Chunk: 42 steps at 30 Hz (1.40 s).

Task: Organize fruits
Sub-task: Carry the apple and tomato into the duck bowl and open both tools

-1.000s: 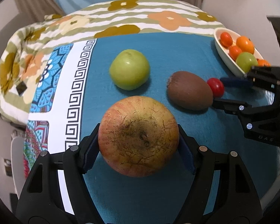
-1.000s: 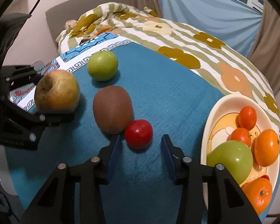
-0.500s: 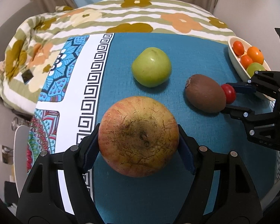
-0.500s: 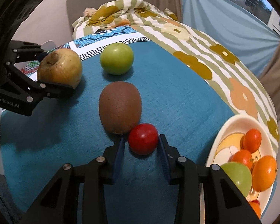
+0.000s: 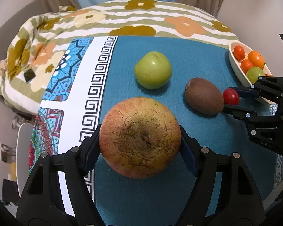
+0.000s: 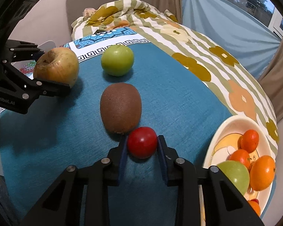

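My left gripper [image 5: 139, 148] is shut on a large russet apple [image 5: 139, 137], held over the teal cloth [image 5: 132, 194]; it also shows in the right wrist view [image 6: 56, 66]. My right gripper [image 6: 142, 145] is shut on a small red tomato [image 6: 142, 142], which touches the brown kiwi [image 6: 120, 107]. The tomato [image 5: 230, 96] and kiwi [image 5: 203, 98] show in the left wrist view too. A green apple [image 5: 152, 72] lies on the cloth beyond, also in the right wrist view [image 6: 117, 59].
A cream bowl [image 6: 224, 130] at the right edge holds several small oranges, a green apple and a red fruit; it also shows in the left wrist view [image 5: 235, 66]. A flowered blanket [image 5: 141, 20] covers the far side. A patterned cloth border [image 5: 75, 86] lies left.
My right gripper has moved forward around the red tomato and closed on it. My left gripper, still holding the russet apple, has drawn back and shifted left.
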Tool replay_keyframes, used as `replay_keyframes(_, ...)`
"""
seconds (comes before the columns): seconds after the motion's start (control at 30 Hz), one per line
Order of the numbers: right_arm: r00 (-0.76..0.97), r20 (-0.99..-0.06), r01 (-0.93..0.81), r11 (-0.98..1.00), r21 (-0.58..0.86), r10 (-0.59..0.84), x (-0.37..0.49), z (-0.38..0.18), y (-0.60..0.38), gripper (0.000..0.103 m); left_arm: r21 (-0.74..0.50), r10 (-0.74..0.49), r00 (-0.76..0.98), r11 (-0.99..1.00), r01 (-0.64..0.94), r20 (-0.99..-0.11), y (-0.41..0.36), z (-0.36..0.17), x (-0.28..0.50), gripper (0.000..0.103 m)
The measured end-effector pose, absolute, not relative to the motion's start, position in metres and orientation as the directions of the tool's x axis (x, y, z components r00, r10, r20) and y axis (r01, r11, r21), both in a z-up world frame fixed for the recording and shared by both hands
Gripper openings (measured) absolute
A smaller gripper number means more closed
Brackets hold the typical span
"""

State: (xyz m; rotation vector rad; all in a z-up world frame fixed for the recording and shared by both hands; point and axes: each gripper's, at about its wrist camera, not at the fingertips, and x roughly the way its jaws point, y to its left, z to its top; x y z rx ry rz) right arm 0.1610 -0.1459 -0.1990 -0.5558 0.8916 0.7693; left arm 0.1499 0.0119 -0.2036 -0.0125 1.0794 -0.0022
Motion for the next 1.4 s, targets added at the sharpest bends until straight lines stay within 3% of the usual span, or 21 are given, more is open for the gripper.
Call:
replay_keyframes(0.4, 0.463, -0.801, -0.679, 0.733, -0.045, 0.38, 0.158, -0.15, -0.189, 0.028, 0.0, -0.025, 0.536, 0.999, 0.045, -0.844, -0.02, -0.157, 0.15, 0.079)
replay_keyframes(0.83, 0.55, -0.776, -0.49, 0.872, 0.0, 0.309, 0.157, -0.111, -0.276, 0.028, -0.03, -0.149, 0.604, 0.979, 0.202, -0.783, -0.1, -0.104, 0.189, 0.079)
replay_keyframes(1.4, 0.579, -0.776, -0.356, 0.934, 0.036, 0.25, 0.18, -0.115, -0.36, 0.028, -0.08, -0.293, 0.523, 0.917, 0.391, -0.8, -0.234, -0.133, 0.243, 0.079)
